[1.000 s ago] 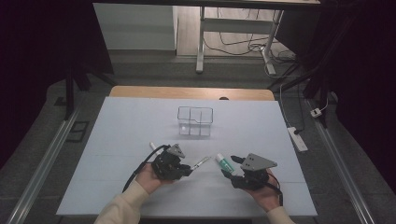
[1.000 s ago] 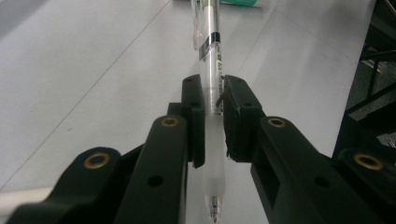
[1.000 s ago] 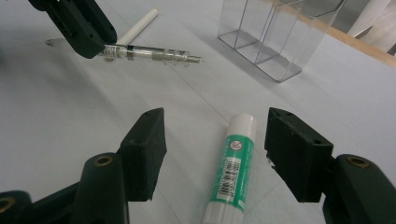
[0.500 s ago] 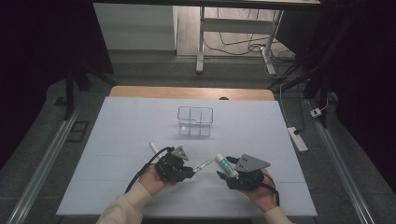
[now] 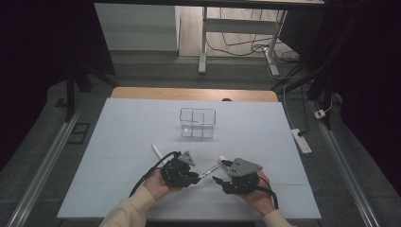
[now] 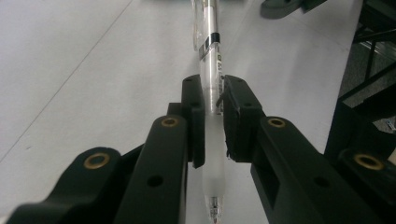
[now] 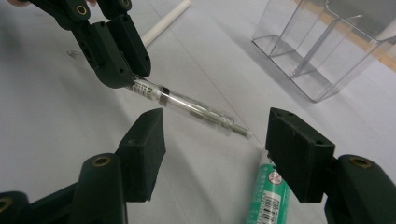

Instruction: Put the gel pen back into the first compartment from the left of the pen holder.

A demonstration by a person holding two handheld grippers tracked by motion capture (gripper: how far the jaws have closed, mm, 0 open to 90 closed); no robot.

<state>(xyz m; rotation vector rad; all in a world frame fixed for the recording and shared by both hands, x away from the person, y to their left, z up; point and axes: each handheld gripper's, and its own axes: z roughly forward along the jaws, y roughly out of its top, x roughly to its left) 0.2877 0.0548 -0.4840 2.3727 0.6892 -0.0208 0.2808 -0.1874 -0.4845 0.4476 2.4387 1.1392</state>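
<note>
The left gripper [image 5: 196, 177] is clamping a clear pen [image 6: 211, 79] between its jaws, near the grip end, and is holding it out just above the table [image 5: 123, 137], with the long end pointing to the right. The right gripper [image 7: 215, 154] is waiting wide open beside the pen's free end, holding nothing. A green tube [image 7: 267, 198] is lying on the table under its jaws. I think the handover is risky: the pen is smooth and thin, so if the right jaws are closing off-centre, it may swing or slip out and fall on the table.
</note>
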